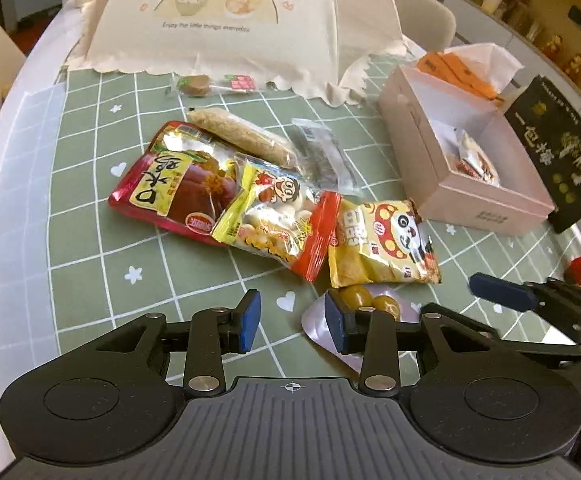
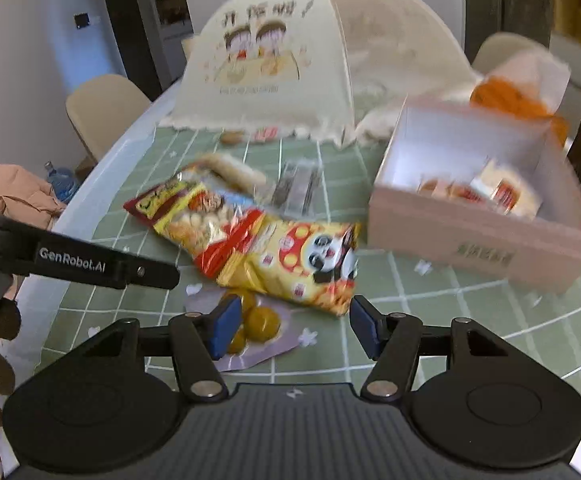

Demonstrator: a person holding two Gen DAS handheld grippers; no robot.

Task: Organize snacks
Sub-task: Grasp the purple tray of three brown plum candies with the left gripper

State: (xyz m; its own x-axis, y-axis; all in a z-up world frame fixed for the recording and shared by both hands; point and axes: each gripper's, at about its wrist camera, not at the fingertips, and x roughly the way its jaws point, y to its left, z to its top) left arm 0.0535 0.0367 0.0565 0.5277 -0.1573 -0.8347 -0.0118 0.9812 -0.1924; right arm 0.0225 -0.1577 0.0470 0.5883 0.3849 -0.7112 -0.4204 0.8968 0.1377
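Note:
Several snack packets lie in a heap on the green checked cloth [image 1: 90,240]: a red one [image 1: 170,184], a yellow and red one [image 1: 274,220] and a panda packet [image 1: 382,240] [image 2: 302,264]. Nearer me lies a silver packet of olive-green balls [image 1: 374,304] [image 2: 262,324]. My left gripper [image 1: 292,320] hovers just left of it, jaws drawn in, nothing between them. My right gripper [image 2: 290,324] is open above the cloth, its left finger over the silver packet and the panda packet's near edge just beyond its tips. A pink box [image 1: 470,200] [image 2: 482,248] at right holds a few snacks.
A cloth food cover [image 1: 218,20] stands at the back. In front of it lie a brown bar [image 1: 242,136], a clear packet [image 1: 322,152] and a small round sweet [image 1: 198,85]. A black box [image 1: 562,152] and orange packs [image 1: 458,72] sit by the pink box. Chairs ring the table.

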